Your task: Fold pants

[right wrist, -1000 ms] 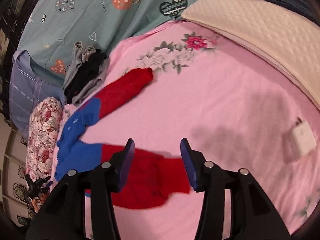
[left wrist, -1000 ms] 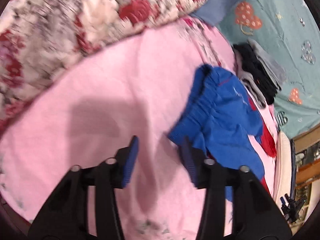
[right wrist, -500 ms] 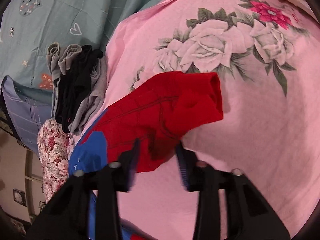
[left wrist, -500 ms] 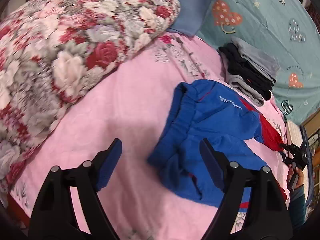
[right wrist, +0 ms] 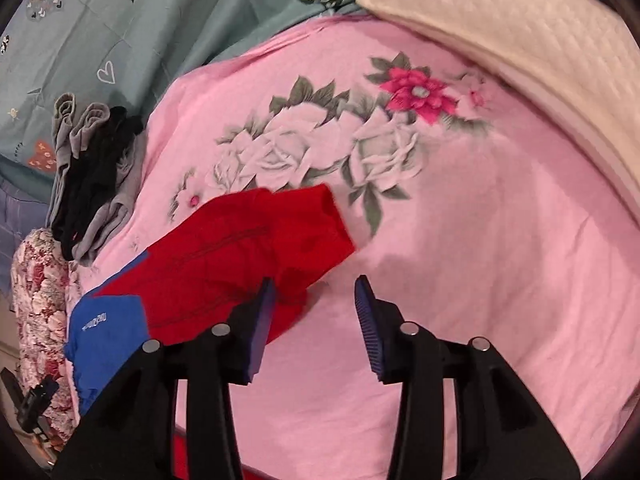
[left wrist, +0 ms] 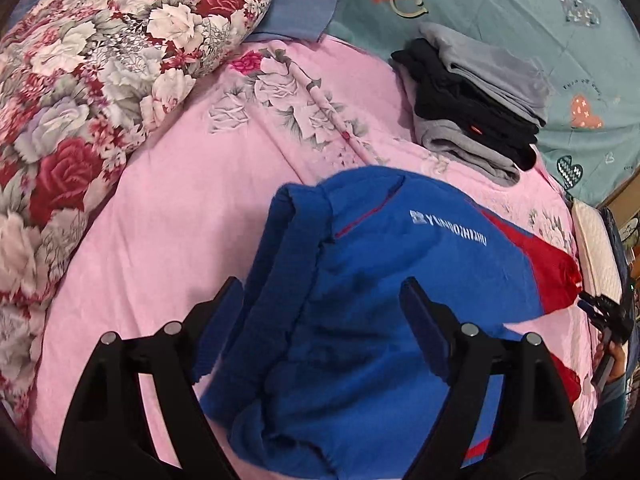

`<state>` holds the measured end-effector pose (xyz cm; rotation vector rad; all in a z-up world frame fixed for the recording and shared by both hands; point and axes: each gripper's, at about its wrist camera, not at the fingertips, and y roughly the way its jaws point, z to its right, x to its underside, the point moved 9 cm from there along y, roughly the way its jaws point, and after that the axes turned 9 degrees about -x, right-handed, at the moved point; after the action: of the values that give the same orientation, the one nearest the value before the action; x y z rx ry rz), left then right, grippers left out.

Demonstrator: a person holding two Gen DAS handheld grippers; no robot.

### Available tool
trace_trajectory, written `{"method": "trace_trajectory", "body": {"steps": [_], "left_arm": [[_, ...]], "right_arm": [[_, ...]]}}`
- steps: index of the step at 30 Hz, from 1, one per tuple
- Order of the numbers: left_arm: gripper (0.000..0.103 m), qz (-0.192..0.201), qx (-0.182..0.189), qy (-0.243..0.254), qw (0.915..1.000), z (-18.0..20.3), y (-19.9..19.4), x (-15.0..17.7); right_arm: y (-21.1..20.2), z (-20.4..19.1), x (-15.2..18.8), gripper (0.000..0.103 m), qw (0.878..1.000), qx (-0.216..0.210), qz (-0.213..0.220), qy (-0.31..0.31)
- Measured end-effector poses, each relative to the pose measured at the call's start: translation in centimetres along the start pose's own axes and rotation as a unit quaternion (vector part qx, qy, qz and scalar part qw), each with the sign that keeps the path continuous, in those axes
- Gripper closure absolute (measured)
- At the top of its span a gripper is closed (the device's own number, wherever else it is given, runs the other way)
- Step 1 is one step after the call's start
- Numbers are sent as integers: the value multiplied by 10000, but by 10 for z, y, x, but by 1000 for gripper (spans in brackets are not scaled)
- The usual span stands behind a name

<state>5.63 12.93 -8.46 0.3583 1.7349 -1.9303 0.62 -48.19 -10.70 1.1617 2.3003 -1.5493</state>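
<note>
Blue and red pants lie rumpled on the pink bed cover, while left tongs and right tongs stand spread, holding nothing.

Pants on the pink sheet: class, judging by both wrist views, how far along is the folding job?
Done: the blue and red pants lie with one leg over the other on the pink sheet, beside a folded stack of grey and black clothes. In hand: nothing; the left gripper and right gripper hover with jaws open. Left: folding the red leg ends up toward the blue waistband.
</note>
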Motion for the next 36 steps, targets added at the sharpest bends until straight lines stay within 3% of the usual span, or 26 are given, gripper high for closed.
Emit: {"method": "trace_trajectory", "body": {"steps": [2,5,10,13,16,18,25,30,31,34,36], "left_arm": [[14,-80,22,1,10000,-2,9,-12],[13,-342,190,-71,9992,-6,31,-28],[13,-988,846,-517,9902,-2,69,-33],[13,-981,1003,-449,9891,7,79,-39],[13,-880,913,-307,9915,7,88,-46],[12,-826,1133,-247,9898,6,88,-50],[7,-1057,1771,190,9783,22,102,-44],[9,-834,2135,189,9732,27,96,-50],[14,-723,2114,224,9745,28,93,-52],[49,-667,2061,403,9754,32,91,-52],[50,-727,2051,463,9749,34,94,-50]], "right_arm": [[-14,-20,-10,59,9994,-199,127,-270],[-20,-72,-18,45,9950,-530,222,-822],[18,-169,1,43,9775,-997,-326,-1829],[49,-223,20,43,9560,-1258,-722,-2551],[81,-266,39,43,9344,-1561,-1148,-2990],[100,-289,50,43,9193,-1657,-1352,-3304],[166,-339,65,43,8670,-1597,-1950,-4298],[206,-368,77,43,8317,-1878,-2467,-4606],[211,-374,80,43,8256,-1983,-2524,-4641],[224,-391,96,43,8003,-2259,-2885,-4746],[229,-395,105,45,7862,-2332,-3100,-4811]]}}
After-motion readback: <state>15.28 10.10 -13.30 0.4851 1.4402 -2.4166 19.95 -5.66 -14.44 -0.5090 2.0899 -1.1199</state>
